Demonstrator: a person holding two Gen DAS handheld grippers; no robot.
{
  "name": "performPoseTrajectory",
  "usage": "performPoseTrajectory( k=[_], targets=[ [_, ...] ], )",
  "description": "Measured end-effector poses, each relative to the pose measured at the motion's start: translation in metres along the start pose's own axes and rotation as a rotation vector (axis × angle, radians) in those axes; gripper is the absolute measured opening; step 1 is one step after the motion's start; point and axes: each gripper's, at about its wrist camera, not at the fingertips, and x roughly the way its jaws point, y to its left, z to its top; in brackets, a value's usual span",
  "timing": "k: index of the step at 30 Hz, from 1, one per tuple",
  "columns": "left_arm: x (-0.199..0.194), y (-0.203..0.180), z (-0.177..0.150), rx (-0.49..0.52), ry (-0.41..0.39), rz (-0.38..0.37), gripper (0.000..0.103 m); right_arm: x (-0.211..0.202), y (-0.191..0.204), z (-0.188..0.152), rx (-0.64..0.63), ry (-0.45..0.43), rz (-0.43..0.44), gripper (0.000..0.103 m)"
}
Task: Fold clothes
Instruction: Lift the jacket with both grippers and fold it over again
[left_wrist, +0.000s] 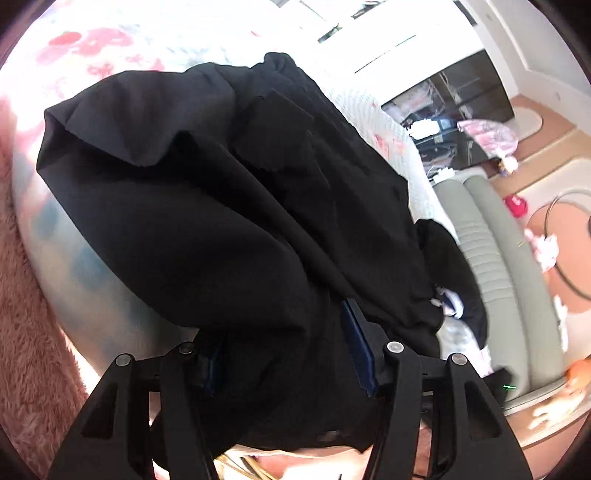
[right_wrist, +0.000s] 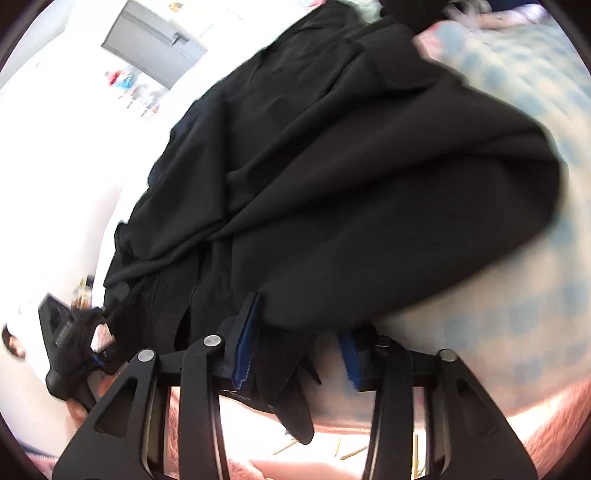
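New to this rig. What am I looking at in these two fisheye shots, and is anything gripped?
No robot: a person holds a hand gripper in each hand, with a camera on each looking along its fingers. One picture is the left gripper's view, the other the right gripper's. A black garment lies rumpled on a pale patterned bed cover, a pink fluffy blanket at its edge. Cloth sits between both pairs of blue-padded fingers; the right pair shows a visible gap, and whether either actually pinches is unclear.
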Motion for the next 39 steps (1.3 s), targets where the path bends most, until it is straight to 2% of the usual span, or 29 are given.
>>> performPoseTrajectory(
  k=[1, 4, 7, 10, 12, 14, 15, 17, 19, 21, 24, 25, 27, 28, 29, 32, 34, 35, 36, 38, 39],
  targets=[
    [-0.001, 0.001, 0.000, 0.009, 0.002, 0.009, 0.056, -0.007, 0.010, -0.003, -0.048, -0.030, -0.005, 0.039],
    [0.001, 0.007, 0.001, -0.002, 0.014, 0.034, 0.056, -0.003, 0.027, -0.010, -0.168, -0.023, -0.082, 0.041],
    [0.005, 0.014, 0.004, -0.028, 0.025, 0.056, 0.050, 0.007, 0.004, -0.004, -0.050, 0.020, -0.070, 0.043],
    [0.018, 0.015, 0.005, -0.051, 0.059, 0.062, 0.051, 0.005, -0.014, -0.003, 0.016, 0.037, -0.013, 0.059],
    [0.030, 0.014, 0.006, -0.075, 0.088, 0.051, 0.060, 0.012, -0.018, -0.001, 0.024, 0.064, 0.008, 0.069],
    [0.038, 0.018, 0.007, -0.116, 0.109, 0.026, 0.057, 0.017, -0.020, -0.001, 0.024, 0.085, 0.020, 0.072],
    [0.043, 0.020, 0.007, -0.137, 0.120, 0.014, 0.051, 0.017, -0.020, -0.001, 0.019, 0.088, 0.018, 0.073],
    [0.043, 0.017, 0.003, -0.133, 0.104, 0.017, 0.047, 0.017, -0.018, -0.002, 0.008, 0.094, 0.013, 0.074],
    [0.043, 0.009, 0.000, -0.114, 0.086, 0.029, 0.046, 0.018, -0.017, -0.004, -0.002, 0.108, 0.015, 0.075],
    [0.045, 0.006, -0.002, -0.104, 0.089, 0.050, 0.048, 0.019, -0.015, -0.006, -0.007, 0.137, 0.025, 0.083],
    [0.055, 0.004, -0.002, -0.090, 0.147, 0.072, 0.053, 0.019, -0.009, -0.006, -0.021, 0.173, 0.020, 0.086],
    [0.054, 0.005, -0.001, -0.091, 0.154, 0.066, 0.056, 0.019, -0.006, -0.007, -0.035, 0.178, 0.007, 0.086],
    [0.051, 0.010, -0.001, -0.100, 0.163, 0.045, 0.058, 0.004, 0.002, -0.006, -0.060, 0.111, -0.015, 0.062],
    [0.048, 0.011, -0.001, -0.102, 0.157, 0.037, 0.058, -0.008, 0.007, -0.006, -0.077, 0.058, -0.005, 0.045],
    [0.045, 0.012, -0.003, -0.103, 0.147, 0.031, 0.057, -0.019, 0.013, -0.005, -0.093, 0.006, 0.005, 0.043],
    [0.024, 0.004, -0.004, -0.059, 0.062, 0.012, 0.052, -0.022, 0.021, -0.001, -0.149, -0.028, -0.006, 0.043],
    [0.011, -0.001, -0.003, -0.023, 0.008, -0.022, 0.052, 0.009, 0.018, 0.004, -0.113, 0.021, -0.027, 0.044],
    [0.010, -0.002, -0.003, -0.015, 0.003, -0.029, 0.053, 0.015, 0.015, 0.004, -0.094, 0.031, -0.023, 0.048],
    [0.013, 0.000, -0.005, -0.010, 0.025, -0.005, 0.053, 0.015, 0.012, 0.004, -0.077, 0.035, -0.014, 0.048],
    [0.021, 0.002, -0.009, 0.014, 0.066, 0.070, 0.041, 0.017, 0.006, 0.003, -0.043, 0.043, 0.006, 0.043],
    [0.018, 0.001, -0.010, 0.041, 0.061, 0.093, 0.038, 0.018, 0.003, 0.003, -0.026, 0.047, 0.015, 0.038]
  ],
)
